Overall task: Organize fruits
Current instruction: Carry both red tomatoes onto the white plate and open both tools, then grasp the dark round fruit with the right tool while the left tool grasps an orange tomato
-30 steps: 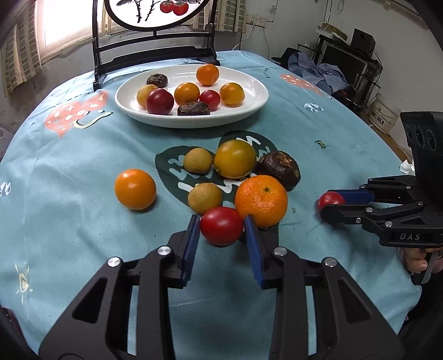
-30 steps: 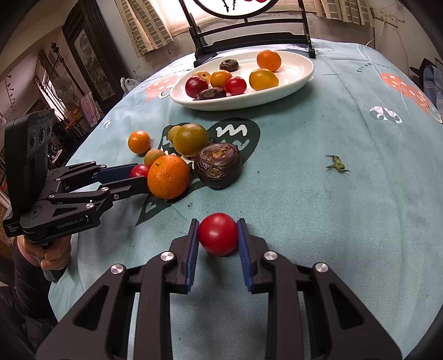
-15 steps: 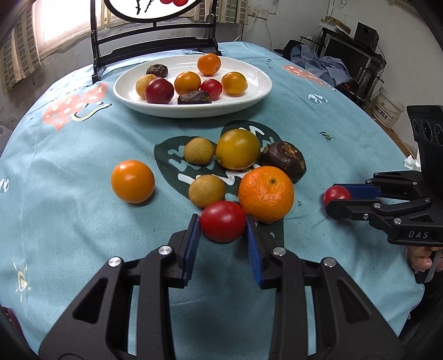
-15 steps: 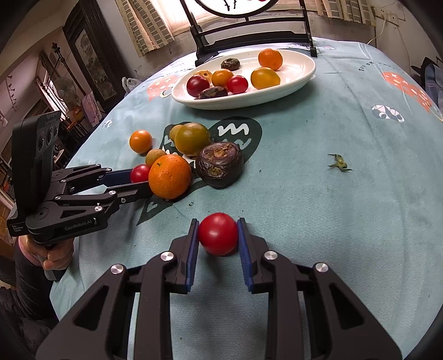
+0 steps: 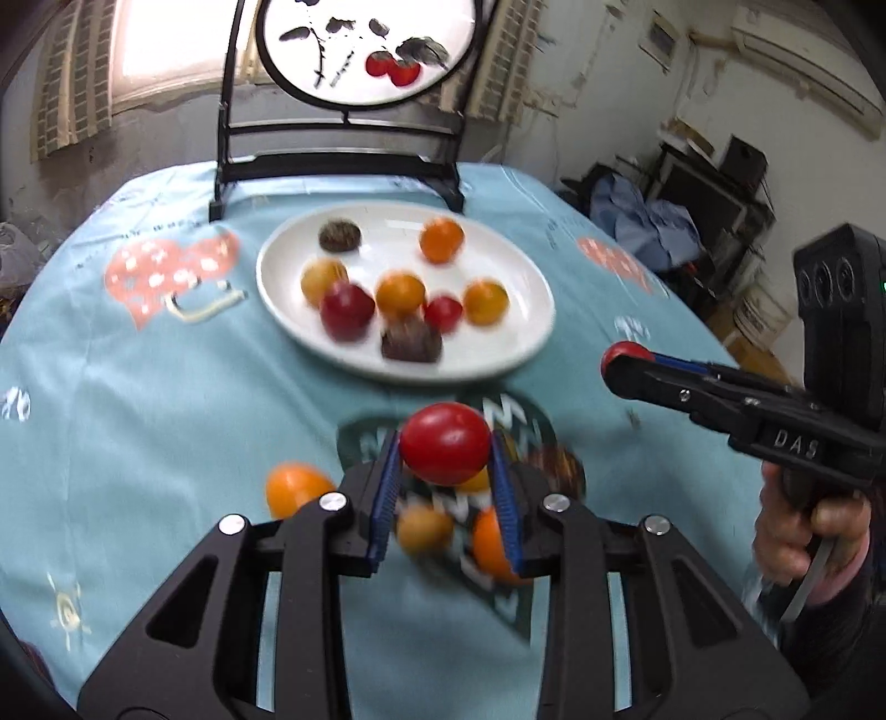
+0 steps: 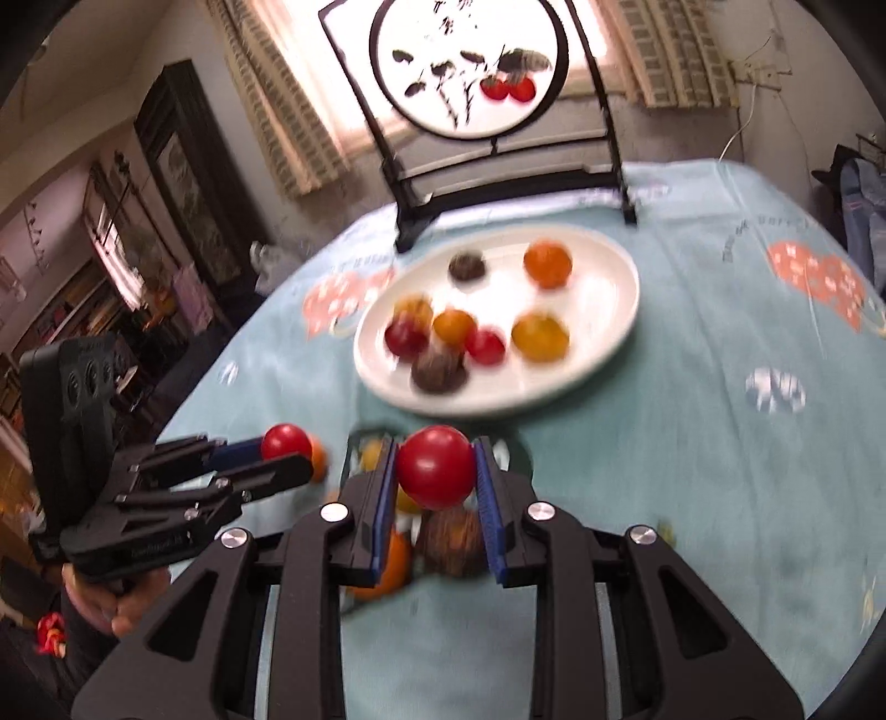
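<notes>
Each gripper, left [image 5: 446, 451] and right [image 6: 436, 467], has its jaws clenched on a red tomato, held above the worktop [image 5: 166, 399] short of the white plate [image 5: 531, 338]. The smooth round fruit could squirt free or roll off the crowded plate if released carelessly.

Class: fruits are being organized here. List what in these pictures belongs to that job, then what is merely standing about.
Job: left gripper and right gripper, each gripping a red fruit; white plate of fruit; loose orange.

Bystanders: painted screen; tablecloth; window.
</notes>
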Available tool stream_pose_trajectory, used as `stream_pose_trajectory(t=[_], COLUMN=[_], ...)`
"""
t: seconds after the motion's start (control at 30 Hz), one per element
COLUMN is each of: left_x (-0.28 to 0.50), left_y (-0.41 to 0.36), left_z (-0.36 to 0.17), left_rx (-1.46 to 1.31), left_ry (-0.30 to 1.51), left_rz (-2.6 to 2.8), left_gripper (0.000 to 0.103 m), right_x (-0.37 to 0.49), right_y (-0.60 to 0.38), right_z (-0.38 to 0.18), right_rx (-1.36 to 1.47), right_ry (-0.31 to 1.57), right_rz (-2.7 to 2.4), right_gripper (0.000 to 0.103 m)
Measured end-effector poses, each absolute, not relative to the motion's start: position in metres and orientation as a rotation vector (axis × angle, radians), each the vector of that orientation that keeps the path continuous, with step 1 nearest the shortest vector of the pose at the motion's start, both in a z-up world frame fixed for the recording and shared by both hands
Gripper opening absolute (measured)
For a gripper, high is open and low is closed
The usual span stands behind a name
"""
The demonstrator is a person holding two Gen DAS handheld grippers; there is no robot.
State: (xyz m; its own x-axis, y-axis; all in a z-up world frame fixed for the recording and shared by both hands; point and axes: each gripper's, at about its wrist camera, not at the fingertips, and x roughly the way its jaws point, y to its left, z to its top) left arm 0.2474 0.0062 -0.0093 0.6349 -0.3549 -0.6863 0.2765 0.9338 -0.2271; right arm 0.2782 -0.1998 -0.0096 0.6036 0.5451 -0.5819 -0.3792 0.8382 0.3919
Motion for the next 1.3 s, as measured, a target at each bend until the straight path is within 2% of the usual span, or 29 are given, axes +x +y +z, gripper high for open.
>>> stream_pose_trajectory(t=[0.17,0.4,0.47,0.53,0.57,0.63,0.8,1.0,1.3], left_x=[0.303,0.349,0.355,0.357,0.356,0.350,0.319,0.274,0.249], left_y=[-0.003,-0.019,-0.022,-0.022,-0.021,-0.014,0.011,0.041,0.081], left_z=[-0.001,-0.017,-0.023,-0.026,-0.024,-0.018,0.007,0.007,-0.024], left_rx=[-0.111,-0.062,-0.048,-0.045,-0.045,-0.059,-0.128,-0.152,-0.278], left_ry=[0.796,0.836,0.853,0.862,0.859,0.845,0.767,0.702,0.778], left_rz=[-0.273,-0.223,-0.220,-0.206,-0.200,-0.166,-0.167,-0.107,-0.027], left_gripper=[0.032,0.032,0.032,0.038,0.043,0.070,0.086,0.094,0.094], right_x=[0.324,0.360,0.366,0.366,0.365,0.361,0.337,0.295,0.255], right_y=[-0.187,-0.177,-0.176,-0.177,-0.180,-0.187,-0.197,-0.193,-0.183], right_z=[-0.016,-0.036,-0.038,-0.037,-0.036,-0.033,-0.018,-0.027,-0.056], right_rx=[0.235,0.197,0.190,0.181,0.188,0.212,0.228,0.144,-0.013], right_ry=[0.723,0.761,0.758,0.760,0.756,0.748,0.728,0.755,0.849], right_rz=[0.470,0.440,0.436,0.422,0.420,0.429,0.467,0.516,0.548], right_gripper=[0.028,0.028,0.031,0.042,0.043,0.045,0.045,0.045,0.045])
